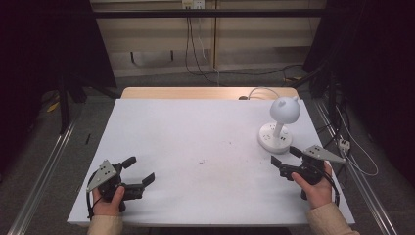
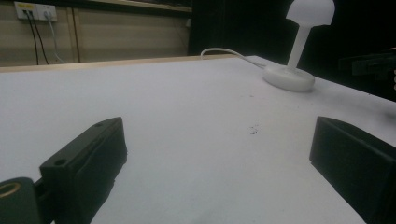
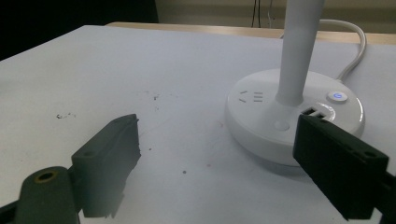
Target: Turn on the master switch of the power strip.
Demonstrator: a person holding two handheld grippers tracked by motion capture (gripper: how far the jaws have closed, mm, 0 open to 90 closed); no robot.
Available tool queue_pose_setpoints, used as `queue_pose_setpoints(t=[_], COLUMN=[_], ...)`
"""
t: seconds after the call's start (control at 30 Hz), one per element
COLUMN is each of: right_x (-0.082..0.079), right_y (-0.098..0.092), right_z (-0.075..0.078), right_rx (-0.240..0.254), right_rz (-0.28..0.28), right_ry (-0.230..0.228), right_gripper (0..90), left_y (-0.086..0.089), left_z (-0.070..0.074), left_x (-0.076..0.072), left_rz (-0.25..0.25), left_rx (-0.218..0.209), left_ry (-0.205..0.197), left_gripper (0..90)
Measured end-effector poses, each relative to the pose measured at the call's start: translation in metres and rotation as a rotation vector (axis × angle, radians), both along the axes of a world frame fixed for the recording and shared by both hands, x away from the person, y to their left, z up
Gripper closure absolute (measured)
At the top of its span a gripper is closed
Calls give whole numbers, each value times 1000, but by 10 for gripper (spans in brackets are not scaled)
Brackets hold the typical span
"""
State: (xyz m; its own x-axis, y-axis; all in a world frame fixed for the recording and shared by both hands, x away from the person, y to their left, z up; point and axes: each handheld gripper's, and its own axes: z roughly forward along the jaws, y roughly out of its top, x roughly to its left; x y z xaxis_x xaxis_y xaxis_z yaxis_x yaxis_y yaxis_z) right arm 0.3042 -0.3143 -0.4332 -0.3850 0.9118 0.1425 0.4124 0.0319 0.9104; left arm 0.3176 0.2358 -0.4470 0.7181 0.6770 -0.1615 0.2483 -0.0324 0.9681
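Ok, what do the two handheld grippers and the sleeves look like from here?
Both the left gripper and the right gripper are black, each with two blocky black fingers with small screw holes. Each carries a grey three-cornered plate on top, and a black cable trails from each. The sleeves are light beige.

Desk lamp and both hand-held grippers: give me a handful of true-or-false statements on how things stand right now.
1. The desk lamp stands upright on the white table. True.
2. The right hand-held gripper is clamped on the lamp's stem. False: its jaws are open beside the round base, touching nothing.
3. A small light glows on the base's power button. True.
4. The left hand-held gripper holds the lamp's cord. False: its jaws are open and empty over bare table, far from the lamp.
5. The lamp's white cord runs off the table's far edge. True.
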Motion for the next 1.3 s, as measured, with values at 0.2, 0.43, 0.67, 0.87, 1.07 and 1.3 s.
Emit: queue_pose_setpoints(t=[0.2,0.43,0.67,0.87,1.07,1.3], right_x=[-4,-9,-13,-17,-20,-23], right_y=[3,6,7,8,9,12], right_z=[1,0,0,0,0,-1], right_rx=[0,-1,-1,1,2,-6], right_rz=[12,27,34,43,46,60], right_ry=[-5,-4,-7,-10,-15,-15], right_gripper=[146,145,145,144,144,142], left_y=[0,0,0,0,0,0], left_z=[0,0,0,0,0,0], left_x=[0,0,0,0,0,-1], left_rz=[-1,-4,-4,-5,-1,-5], left_rx=[0,5,8,10,-2,2], left_ry=[1,0,0,0,1,-2], left_gripper=[36,35,36,36,36,36])
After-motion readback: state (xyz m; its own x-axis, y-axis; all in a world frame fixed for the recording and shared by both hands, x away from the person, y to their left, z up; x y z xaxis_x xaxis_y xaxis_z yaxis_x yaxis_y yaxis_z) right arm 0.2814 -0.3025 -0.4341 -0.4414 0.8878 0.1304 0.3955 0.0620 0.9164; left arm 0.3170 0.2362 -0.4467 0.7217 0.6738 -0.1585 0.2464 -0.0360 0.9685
